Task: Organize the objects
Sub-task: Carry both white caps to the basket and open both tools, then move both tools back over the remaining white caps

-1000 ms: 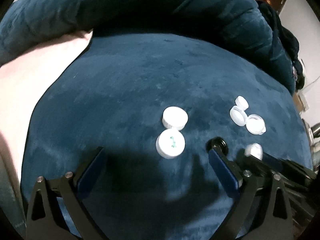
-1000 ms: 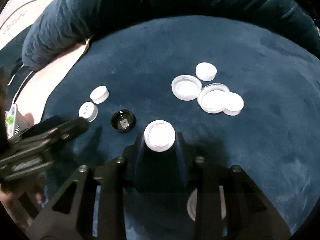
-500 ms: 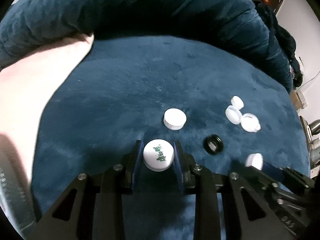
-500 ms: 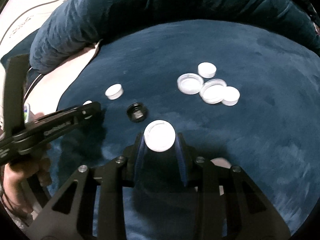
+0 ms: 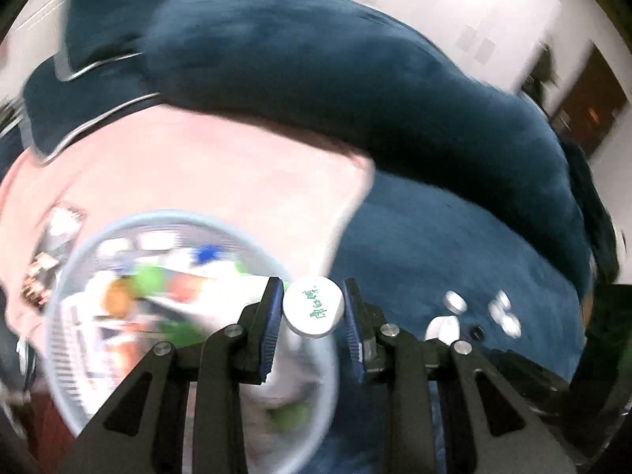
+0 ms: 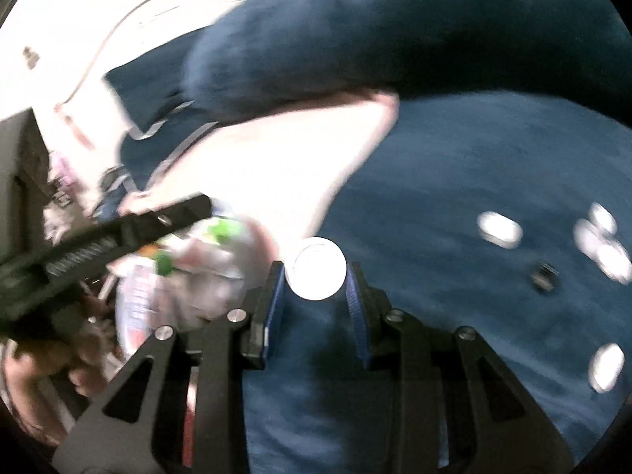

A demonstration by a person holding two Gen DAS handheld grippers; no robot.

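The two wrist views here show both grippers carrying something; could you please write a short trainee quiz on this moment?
1. True or false: the left gripper is empty.
2. What lies below the left gripper?
A. a clear bin with colourful items inside
B. a wooden drawer
C. a metal sink
3. Fill in: the right gripper holds a plain white ____.

Key
1. False: it is shut on a white cap with green writing.
2. A
3. cap; more white caps and one small black cap lie on the blue cushion.
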